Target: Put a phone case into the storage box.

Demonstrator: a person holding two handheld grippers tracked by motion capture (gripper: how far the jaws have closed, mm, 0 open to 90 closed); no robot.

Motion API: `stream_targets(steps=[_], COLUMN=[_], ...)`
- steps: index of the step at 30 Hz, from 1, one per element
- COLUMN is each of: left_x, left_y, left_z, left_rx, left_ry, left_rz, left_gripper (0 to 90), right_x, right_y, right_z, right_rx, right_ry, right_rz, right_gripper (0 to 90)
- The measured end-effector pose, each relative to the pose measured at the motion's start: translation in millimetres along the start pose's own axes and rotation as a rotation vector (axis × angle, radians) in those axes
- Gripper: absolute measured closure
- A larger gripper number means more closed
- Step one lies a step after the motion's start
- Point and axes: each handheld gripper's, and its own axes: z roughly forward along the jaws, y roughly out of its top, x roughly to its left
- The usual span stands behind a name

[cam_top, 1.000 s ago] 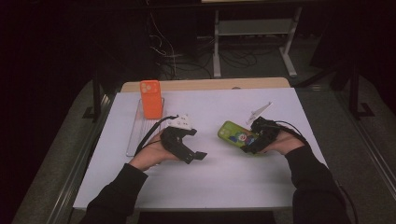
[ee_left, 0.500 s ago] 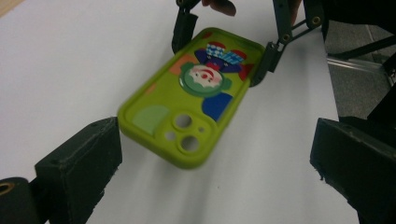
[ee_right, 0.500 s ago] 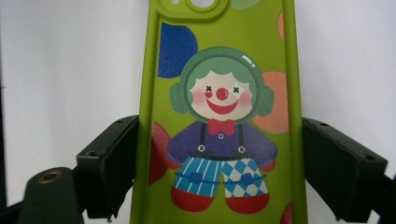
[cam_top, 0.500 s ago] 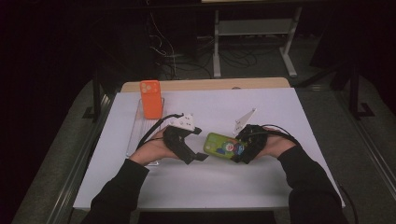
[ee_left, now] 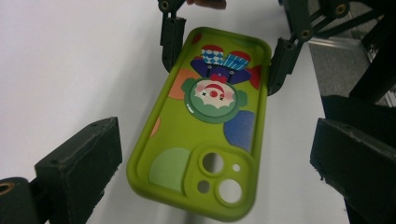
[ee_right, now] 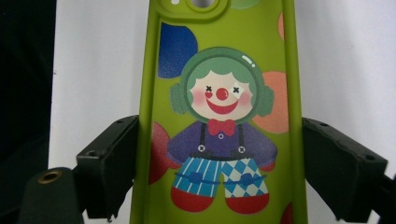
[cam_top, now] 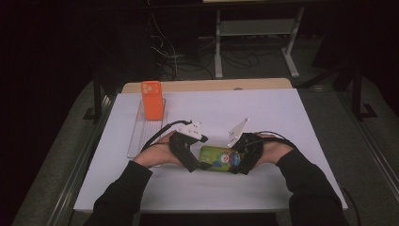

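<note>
A green phone case (cam_top: 217, 157) printed with a clown is held just above the white table top, near its front. My right gripper (ee_right: 222, 135) is shut on it, one pad pressing each long side of the lower half. In the left gripper view the case (ee_left: 205, 121) points its camera-hole end toward me, and the right gripper's two jaws clamp its far end. My left gripper (ee_left: 215, 140) is open wide, with the camera end of the case between its jaws and clear of both pads. From above, the left gripper (cam_top: 195, 165) and the right gripper (cam_top: 237, 162) face each other across the case.
An orange phone case (cam_top: 152, 100) stands upright at the far end of a clear tray (cam_top: 136, 136) on the left of the table. The white table top (cam_top: 282, 113) spreads to the right and back. Cables and a metal frame stand on the dark floor behind.
My right gripper has carried the green case leftward across the table until its camera end sits between the left gripper's jaws. The left gripper has barely moved.
</note>
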Motion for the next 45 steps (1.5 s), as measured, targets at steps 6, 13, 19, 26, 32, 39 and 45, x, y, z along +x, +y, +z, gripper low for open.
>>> stream_targets(steps=[6, 13, 19, 26, 32, 39, 45], left_x=[-2.5, -5.8, -9.0, -9.6, -10.5, -12.0, -11.5], left_y=[-1.7, -4.6, -6.6, -6.7, -6.4, -6.7, -6.7], left_z=[7.3, 18.6, 26.4, 28.5, 29.1, 28.6, 28.9], left_rx=[0.047, 0.101, 0.149, 0.166, 0.164, 0.158, 0.159], left_ry=[-0.024, -0.048, -0.048, -0.043, -0.041, -0.057, -0.069], left_rz=[0.033, 0.054, 0.068, 0.075, 0.083, 0.086, 0.085], left_gripper=[1.6, 1.6, 1.6, 1.6, 9.1, 13.6, 14.8], right_x=[4.7, 12.2, 15.5, 16.1, 16.0, 16.5, 16.3], right_y=[5.9, 14.3, 18.6, 19.2, 19.6, 19.7, 19.0], right_z=[1.2, 5.0, 6.0, 4.2, 4.6, 4.0, 3.5], right_rx=[-0.001, 0.007, 0.004, -0.006, -0.011, -0.014, -0.013], right_ry=[0.01, 0.024, 0.027, 0.026, 0.027, 0.035, 0.045], right_rz=[-0.03, -0.068, -0.081, -0.081, -0.084, -0.089, -0.086], right_gripper=[15.2, 15.2, 15.2, 15.2, 15.2, 15.2, 15.0])
